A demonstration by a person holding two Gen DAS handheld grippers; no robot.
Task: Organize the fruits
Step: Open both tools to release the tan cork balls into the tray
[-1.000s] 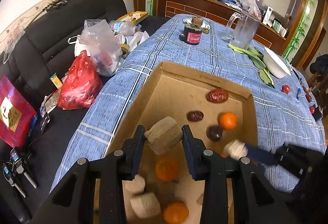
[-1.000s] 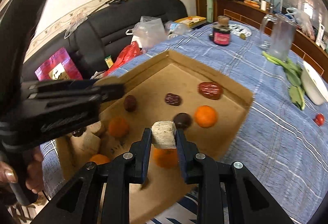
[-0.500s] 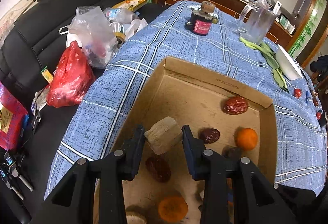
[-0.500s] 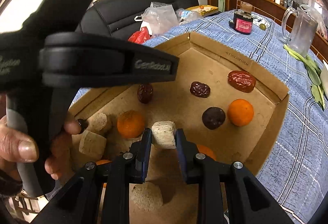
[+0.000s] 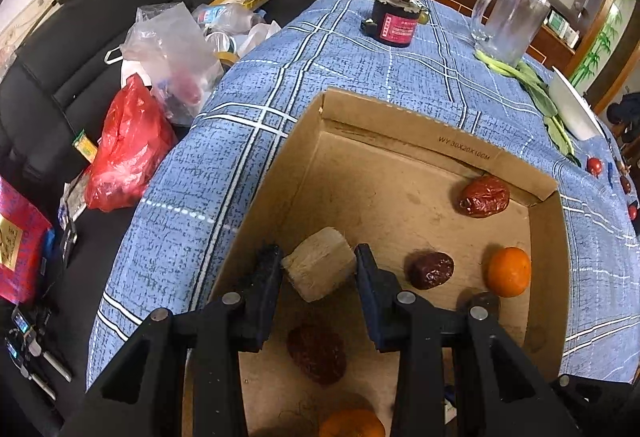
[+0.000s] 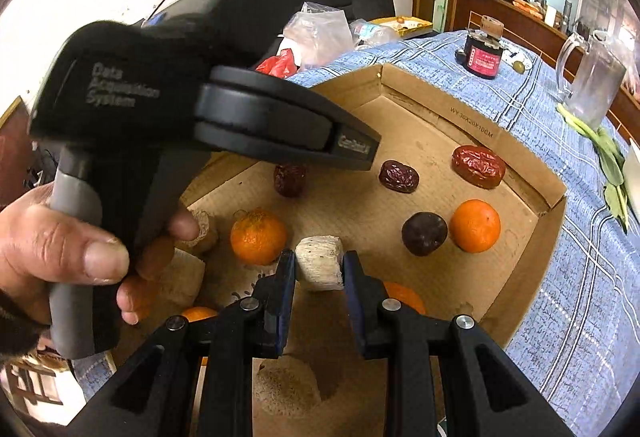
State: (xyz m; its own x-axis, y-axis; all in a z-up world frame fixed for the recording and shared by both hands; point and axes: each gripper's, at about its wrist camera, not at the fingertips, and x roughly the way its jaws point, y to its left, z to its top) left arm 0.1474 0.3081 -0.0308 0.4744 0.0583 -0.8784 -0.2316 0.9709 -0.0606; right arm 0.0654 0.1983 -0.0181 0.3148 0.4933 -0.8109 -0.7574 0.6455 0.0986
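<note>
L gripper (image 5: 318, 269): squeezed tight on pale chunk (image 5: 320, 263), over box (image 5: 440, 145) left side, to drop w/ other chunks.
R gripper (image 6: 319, 269): squeezed small chunk (image 6: 320, 267), mid box, beside orange (image 6: 258, 235).

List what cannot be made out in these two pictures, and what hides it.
- Left wrist view: an orange mandarin, cut off by the bottom edge; a dark round fruit, half hidden behind the left gripper.
- Right wrist view: pale fibrous chunks in the brown cardboard box, covered by the person's hand; another mandarin, behind the right gripper.
</note>
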